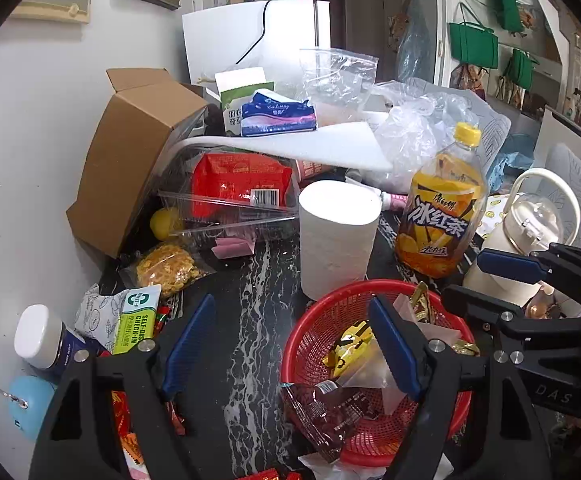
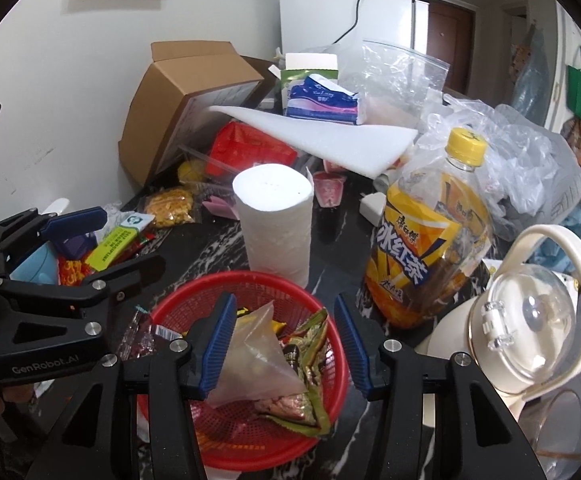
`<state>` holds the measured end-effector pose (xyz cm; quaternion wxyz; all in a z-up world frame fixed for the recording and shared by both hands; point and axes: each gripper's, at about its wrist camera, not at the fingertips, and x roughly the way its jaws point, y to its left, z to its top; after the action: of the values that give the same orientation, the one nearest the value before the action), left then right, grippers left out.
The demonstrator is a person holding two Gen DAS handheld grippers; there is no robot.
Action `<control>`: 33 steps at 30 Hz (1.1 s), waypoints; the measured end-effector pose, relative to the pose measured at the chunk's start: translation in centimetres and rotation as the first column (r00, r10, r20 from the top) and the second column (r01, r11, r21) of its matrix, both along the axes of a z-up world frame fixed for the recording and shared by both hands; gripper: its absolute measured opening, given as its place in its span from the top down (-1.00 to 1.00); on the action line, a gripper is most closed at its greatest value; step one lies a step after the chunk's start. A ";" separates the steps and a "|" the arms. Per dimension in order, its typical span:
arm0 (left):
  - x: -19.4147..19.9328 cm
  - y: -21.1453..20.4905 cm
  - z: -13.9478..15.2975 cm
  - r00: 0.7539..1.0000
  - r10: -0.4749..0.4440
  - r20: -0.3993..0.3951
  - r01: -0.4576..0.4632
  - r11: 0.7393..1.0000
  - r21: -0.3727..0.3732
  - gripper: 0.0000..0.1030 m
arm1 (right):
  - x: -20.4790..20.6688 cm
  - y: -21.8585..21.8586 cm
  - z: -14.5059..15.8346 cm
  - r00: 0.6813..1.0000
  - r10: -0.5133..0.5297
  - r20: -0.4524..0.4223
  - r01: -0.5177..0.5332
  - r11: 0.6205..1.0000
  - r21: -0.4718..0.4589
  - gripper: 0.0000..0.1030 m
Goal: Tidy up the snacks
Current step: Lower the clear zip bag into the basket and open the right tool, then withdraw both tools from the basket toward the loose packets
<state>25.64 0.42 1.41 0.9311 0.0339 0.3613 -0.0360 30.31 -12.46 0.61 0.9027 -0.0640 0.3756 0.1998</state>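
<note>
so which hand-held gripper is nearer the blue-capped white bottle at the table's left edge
Left. The left hand-held gripper sits just right of the bottle, over the dark table. The right hand-held gripper is farther off, over the red basket.

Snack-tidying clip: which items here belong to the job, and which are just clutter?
Job: red basket, wrapped snacks inside it, corn snack bag, red snack packet.
Clutter: paper roll, iced tea bottle, cardboard box, tissue pack.
</note>
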 end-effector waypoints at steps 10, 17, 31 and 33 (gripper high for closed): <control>-3.4 -1.0 2.7 0.998 -0.032 0.050 0.033 0.999 -0.025 -0.52 | -3.3 -1.2 3.0 0.998 -0.032 0.056 0.032 0.999 -0.004 0.02; -6.3 -1.4 5.0 0.994 -0.050 0.097 0.053 0.998 -0.023 -0.52 | -6.5 -1.4 5.4 0.994 -0.037 0.104 0.036 0.999 0.006 0.01; -13.2 -2.3 7.4 0.981 -0.079 0.176 0.080 0.997 -0.002 -0.53 | -14.0 -1.8 8.1 0.980 -0.030 0.195 0.030 1.000 0.001 -0.06; -13.9 -2.4 7.3 0.980 -0.089 0.178 0.090 0.996 -0.001 -0.52 | -14.9 -1.9 8.0 0.979 -0.040 0.200 0.040 0.999 0.003 -0.06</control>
<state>11.72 -2.01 8.70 0.9572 0.0489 0.2748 -0.0763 15.38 -14.38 8.58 0.9398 -0.0765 0.2841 0.1738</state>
